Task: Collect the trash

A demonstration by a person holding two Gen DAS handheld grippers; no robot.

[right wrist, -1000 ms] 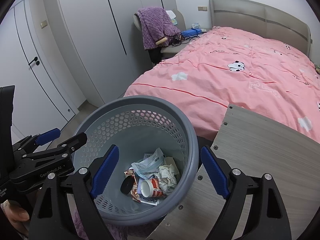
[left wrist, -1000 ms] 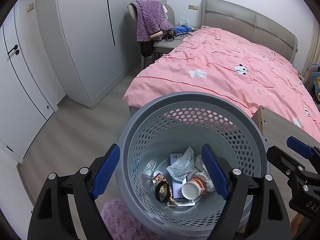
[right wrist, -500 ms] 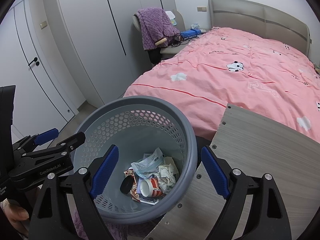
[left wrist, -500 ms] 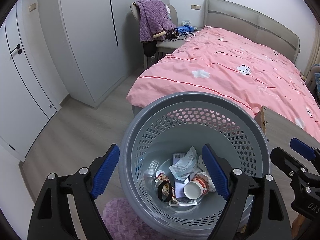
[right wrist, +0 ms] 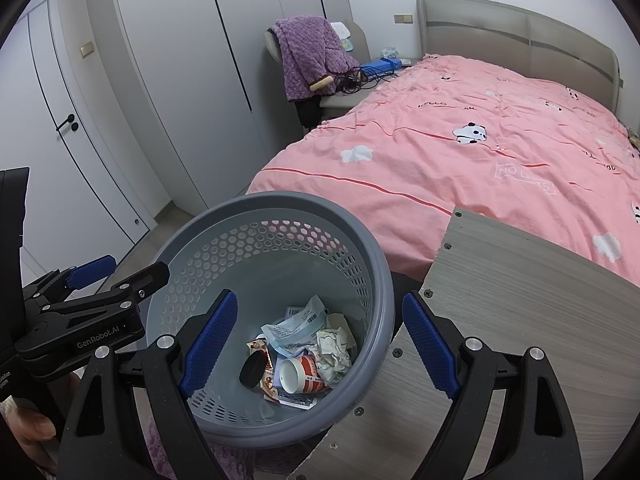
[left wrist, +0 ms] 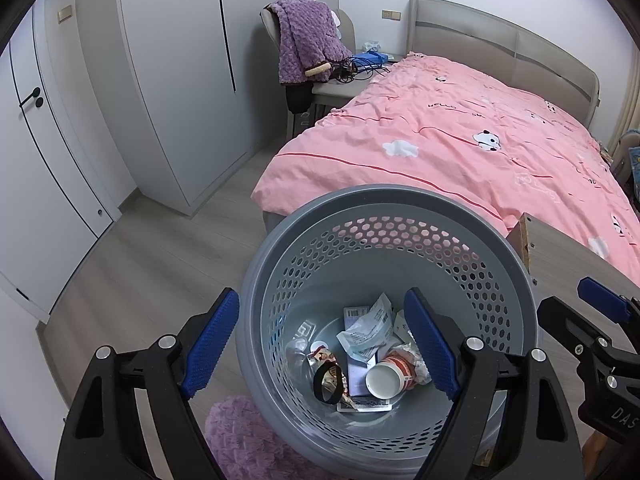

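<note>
Beside pink panda-print bed (left wrist: 460, 148): grey perforated plastic bin (left wrist: 384, 208) on pale wood floor (left wrist: 140, 264).
Left gripper (left wrist: 320, 344) and right gripper (right wrist: 316, 340) both wide open, empty; bin base cut off.

The basket (left wrist: 516, 280) mouth stands open above, hemmed by the counter (right wrist: 520, 300) edge and the bed (right wrist: 460, 152).

Grey perforated bin (left wrist: 384, 216); pink panda-print bedcover (left wrist: 460, 152).
</note>
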